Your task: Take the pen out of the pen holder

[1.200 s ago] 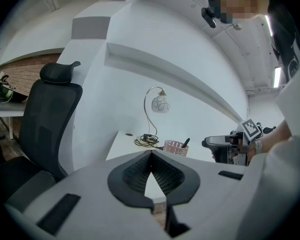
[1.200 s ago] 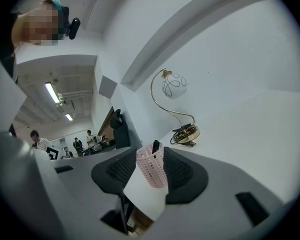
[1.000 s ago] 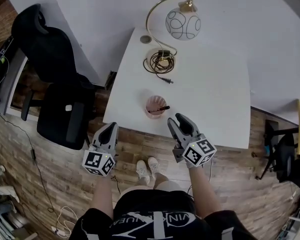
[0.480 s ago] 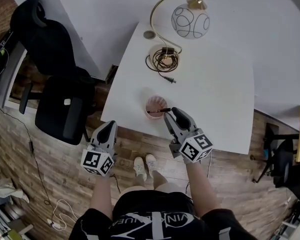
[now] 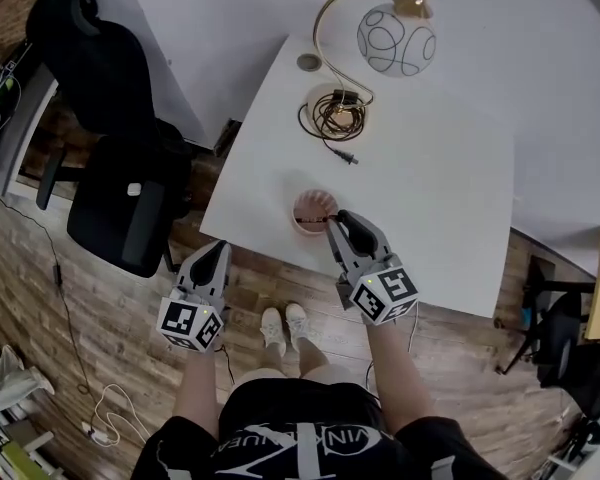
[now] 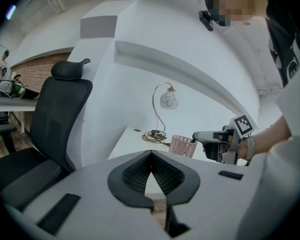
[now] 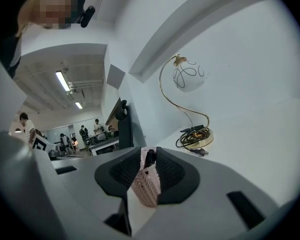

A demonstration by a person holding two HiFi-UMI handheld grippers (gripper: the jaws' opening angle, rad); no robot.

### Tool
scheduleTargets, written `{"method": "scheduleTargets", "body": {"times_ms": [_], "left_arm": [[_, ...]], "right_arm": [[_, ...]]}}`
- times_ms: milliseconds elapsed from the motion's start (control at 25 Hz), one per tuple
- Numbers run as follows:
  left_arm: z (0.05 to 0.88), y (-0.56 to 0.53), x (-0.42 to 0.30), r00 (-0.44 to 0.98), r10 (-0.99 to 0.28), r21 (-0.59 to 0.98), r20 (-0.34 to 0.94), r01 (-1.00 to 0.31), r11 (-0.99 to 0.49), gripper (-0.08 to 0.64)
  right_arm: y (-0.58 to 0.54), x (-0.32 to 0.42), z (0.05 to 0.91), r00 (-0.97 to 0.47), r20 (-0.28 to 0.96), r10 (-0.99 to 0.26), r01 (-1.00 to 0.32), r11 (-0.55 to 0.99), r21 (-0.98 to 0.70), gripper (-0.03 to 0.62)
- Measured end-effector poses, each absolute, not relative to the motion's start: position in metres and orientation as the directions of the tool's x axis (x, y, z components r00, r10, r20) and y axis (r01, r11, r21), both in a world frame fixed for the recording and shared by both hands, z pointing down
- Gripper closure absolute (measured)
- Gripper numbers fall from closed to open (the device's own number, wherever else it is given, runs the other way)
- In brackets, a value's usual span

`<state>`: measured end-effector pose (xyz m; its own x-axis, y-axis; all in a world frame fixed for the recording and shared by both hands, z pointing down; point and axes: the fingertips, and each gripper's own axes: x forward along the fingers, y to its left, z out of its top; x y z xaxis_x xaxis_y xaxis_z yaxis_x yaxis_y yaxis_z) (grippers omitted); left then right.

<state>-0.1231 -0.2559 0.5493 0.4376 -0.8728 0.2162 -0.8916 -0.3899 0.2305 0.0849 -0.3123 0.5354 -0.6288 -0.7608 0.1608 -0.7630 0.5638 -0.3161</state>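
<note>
A pink mesh pen holder (image 5: pixel 306 204) stands near the front edge of the white table (image 5: pixel 435 193), with a dark pen (image 5: pixel 321 218) leaning out of it towards me. My right gripper (image 5: pixel 331 222) is at the holder's rim and its jaws are closing. In the right gripper view the pen's top (image 7: pixel 150 159) stands between the pads (image 7: pixel 166 170), with the holder (image 7: pixel 146 188) behind and below. The pads do not visibly press on it. My left gripper (image 5: pixel 218 251) hangs off the table's front left, shut and empty (image 6: pixel 151 157).
A brass lamp with a white globe (image 5: pixel 396 39) stands at the back of the table, with a coiled cable (image 5: pixel 334 117) and plug at its base. A black office chair (image 5: pixel 120 173) stands left of the table. The floor below is wood-patterned.
My right gripper has moved forward to the holder's rim, and its jaws now stand either side of the pen's top. The left gripper has barely moved.
</note>
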Motion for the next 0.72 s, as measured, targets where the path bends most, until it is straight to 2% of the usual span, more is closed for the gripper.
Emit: {"method": "scheduleTargets", "body": {"times_ms": [120,720], "left_arm": [[0.552,-0.253,-0.131,0.42,-0.88,0.234,0.223,-0.899,-0.37,0.548],[0.543,-0.244,-0.146,0.391,-0.896,0.23,0.21,-0.911,-0.343,0.548]], "right_arm": [[-0.314,0.08,0.534,-0.625,0.166,-0.763,-0.771,0.572,-0.279,0.528],[-0.317,0.072,0.509,-0.638,0.132,-0.759,-0.763,0.6,-0.241,0.537]]}}
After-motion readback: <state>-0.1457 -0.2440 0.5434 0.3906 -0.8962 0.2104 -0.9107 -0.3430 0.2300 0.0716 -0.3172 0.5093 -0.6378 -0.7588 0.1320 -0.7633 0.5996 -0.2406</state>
